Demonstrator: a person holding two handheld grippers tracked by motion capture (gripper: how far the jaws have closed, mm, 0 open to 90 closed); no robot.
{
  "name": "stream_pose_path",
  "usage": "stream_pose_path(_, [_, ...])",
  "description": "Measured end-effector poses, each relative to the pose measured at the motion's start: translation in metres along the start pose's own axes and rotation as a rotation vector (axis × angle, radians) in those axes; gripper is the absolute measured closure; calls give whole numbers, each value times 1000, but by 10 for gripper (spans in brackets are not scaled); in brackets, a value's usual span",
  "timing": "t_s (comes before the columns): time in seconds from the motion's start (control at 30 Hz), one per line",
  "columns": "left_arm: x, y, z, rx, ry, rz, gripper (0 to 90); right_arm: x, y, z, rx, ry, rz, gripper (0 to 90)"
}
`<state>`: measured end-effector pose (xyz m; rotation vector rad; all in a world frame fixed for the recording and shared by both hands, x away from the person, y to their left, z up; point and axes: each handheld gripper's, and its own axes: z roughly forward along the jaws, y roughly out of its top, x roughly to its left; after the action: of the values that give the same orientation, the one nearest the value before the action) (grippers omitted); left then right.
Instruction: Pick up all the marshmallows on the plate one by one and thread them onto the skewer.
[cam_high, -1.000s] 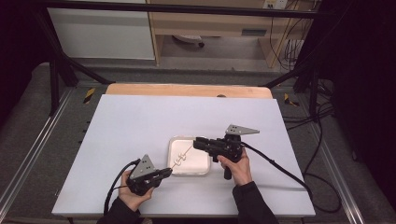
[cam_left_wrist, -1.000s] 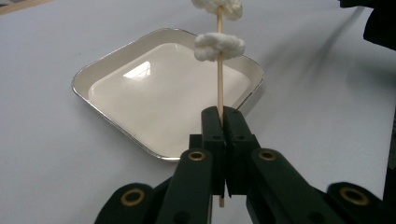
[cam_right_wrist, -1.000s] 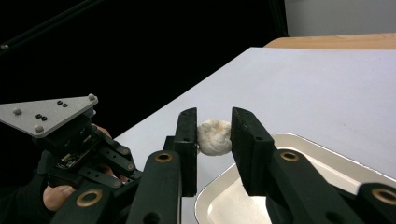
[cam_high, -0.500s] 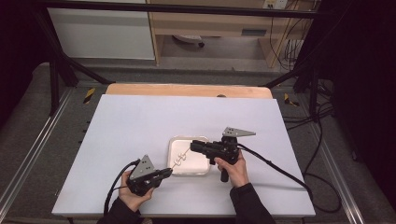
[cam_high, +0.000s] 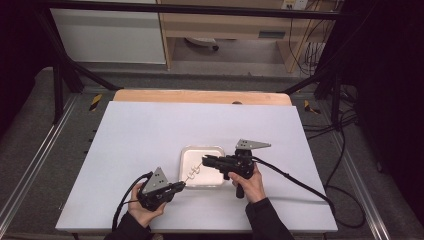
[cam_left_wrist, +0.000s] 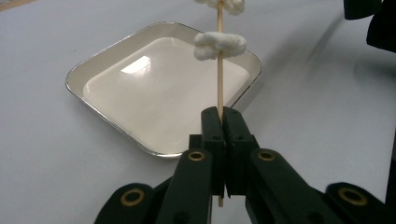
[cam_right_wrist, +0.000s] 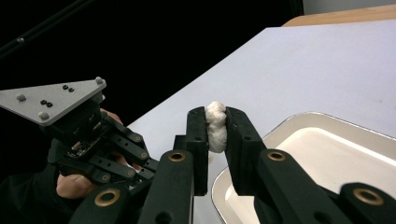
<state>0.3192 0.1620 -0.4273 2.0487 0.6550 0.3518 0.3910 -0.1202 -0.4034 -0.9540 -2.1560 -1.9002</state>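
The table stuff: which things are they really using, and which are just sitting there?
In use:
- wooden skewer, clamped in the left gripper
- white puffy pieces on it
- another white piece, squeezed by the right gripper
- white tray under them

Just there:
- wooden board at the table's far edge
- cables on the floor

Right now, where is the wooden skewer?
In the left gripper view, the wooden skewer rises from the shut left gripper over the white tray.

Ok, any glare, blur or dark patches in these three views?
High view: dark surround, soft detail. Left gripper view: a glare spot on the tray, with the skewer sharp. Right gripper view: black background at upper left, and the white piece between the jaws is crisp.
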Motion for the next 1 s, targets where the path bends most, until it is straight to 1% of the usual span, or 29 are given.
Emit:
stream_pose_path(0.23, [-1,0,1,3,-1,8,889,2,-4,1,10,5,5,817])
stream_pose_path(0.53, [-2,-1,4,26,-1,22,889,5,-8,2,27,4,-6,820])
stream_pose_path(0.67, [-3,-1,5,25,-1,20,890,5,-9,2,28,5,-5,822])
stream_pose_path(0.8, [-2,-2,5,37,0,25,889,6,-11,3,34,6,-7,825])
stream_pose_path(1.0, [-3,-1,6,36,-4,24,889,5,-13,1,39,5,-6,825])
